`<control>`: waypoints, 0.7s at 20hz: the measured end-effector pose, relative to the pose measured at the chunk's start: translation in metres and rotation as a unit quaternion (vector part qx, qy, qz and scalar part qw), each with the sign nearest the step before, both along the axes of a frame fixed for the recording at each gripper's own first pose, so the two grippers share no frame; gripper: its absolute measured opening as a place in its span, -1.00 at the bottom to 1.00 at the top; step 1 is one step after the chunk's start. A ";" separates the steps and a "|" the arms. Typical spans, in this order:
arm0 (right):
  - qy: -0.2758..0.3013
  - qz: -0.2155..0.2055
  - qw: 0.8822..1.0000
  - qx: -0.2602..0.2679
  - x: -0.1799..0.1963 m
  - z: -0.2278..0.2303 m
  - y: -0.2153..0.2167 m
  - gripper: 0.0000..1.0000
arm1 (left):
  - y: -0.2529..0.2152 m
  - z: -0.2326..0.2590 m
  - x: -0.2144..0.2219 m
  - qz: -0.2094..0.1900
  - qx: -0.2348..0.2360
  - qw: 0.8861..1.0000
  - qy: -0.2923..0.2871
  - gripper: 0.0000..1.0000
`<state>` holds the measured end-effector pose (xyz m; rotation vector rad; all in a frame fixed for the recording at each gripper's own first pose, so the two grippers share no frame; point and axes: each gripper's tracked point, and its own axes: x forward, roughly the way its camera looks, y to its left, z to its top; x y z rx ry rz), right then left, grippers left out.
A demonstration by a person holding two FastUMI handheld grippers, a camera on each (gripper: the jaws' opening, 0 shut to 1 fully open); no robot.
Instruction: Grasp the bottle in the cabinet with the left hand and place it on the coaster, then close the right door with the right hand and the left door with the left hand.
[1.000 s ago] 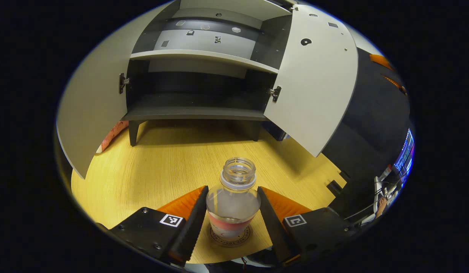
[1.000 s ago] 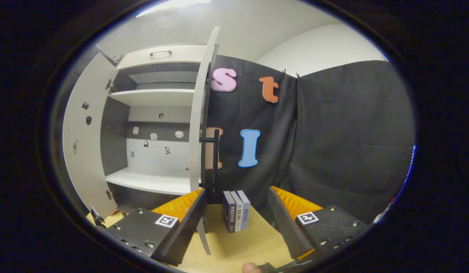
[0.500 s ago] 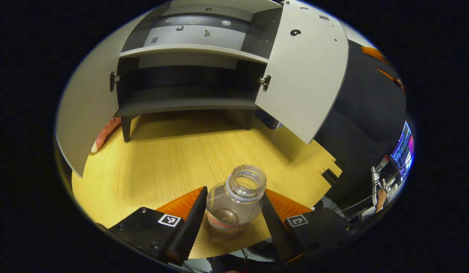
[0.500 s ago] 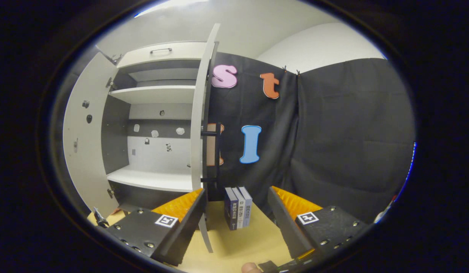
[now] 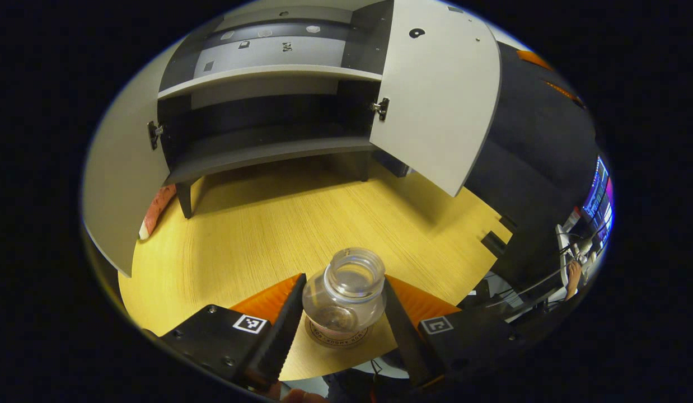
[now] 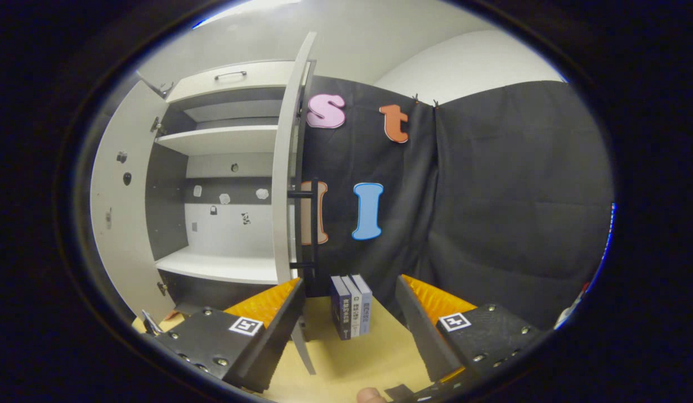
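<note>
A clear, capless bottle (image 5: 346,296) stands upright on the round coaster (image 5: 338,338) near the wooden table's front edge. My left gripper (image 5: 343,277) is open, a finger on each side of the bottle with a thin gap to the glass. Beyond it stands the cabinet (image 5: 268,145) with its left door (image 5: 120,184) and right door (image 5: 436,101) both swung wide. In the right gripper view, my right gripper (image 6: 349,285) is open and empty. It faces the right door's edge (image 6: 285,184) and its dark bar handle (image 6: 313,229); the left door (image 6: 120,224) stands beyond the shelves.
Three books (image 6: 352,305) stand upright on the table by the cloth wall, just right of the open right door. A reddish object (image 5: 156,207) lies under the left door. The table (image 5: 257,224) ends at the right, where screens (image 5: 601,196) glow.
My left gripper has risen and tipped downward, so the bottle's mouth now shows from above; the bottle stays on the coaster. The right gripper has drifted slightly right.
</note>
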<state>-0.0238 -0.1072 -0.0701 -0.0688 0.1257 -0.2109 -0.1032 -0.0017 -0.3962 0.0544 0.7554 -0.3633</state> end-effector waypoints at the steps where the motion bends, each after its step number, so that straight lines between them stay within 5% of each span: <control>1: 0.000 0.000 1.000 0.000 0.001 -0.001 0.000 0.97 | 0.000 0.005 0.001 0.000 -0.002 1.000 -0.004 0.67; 5: 0.000 0.004 1.000 0.003 0.006 -0.003 0.003 0.97 | -0.002 0.026 0.005 0.000 -0.007 1.000 -0.020 0.77; 14: -0.005 0.013 1.000 0.002 0.013 0.000 0.007 0.97 | -0.009 0.110 0.029 0.013 -0.031 0.994 -0.099 0.65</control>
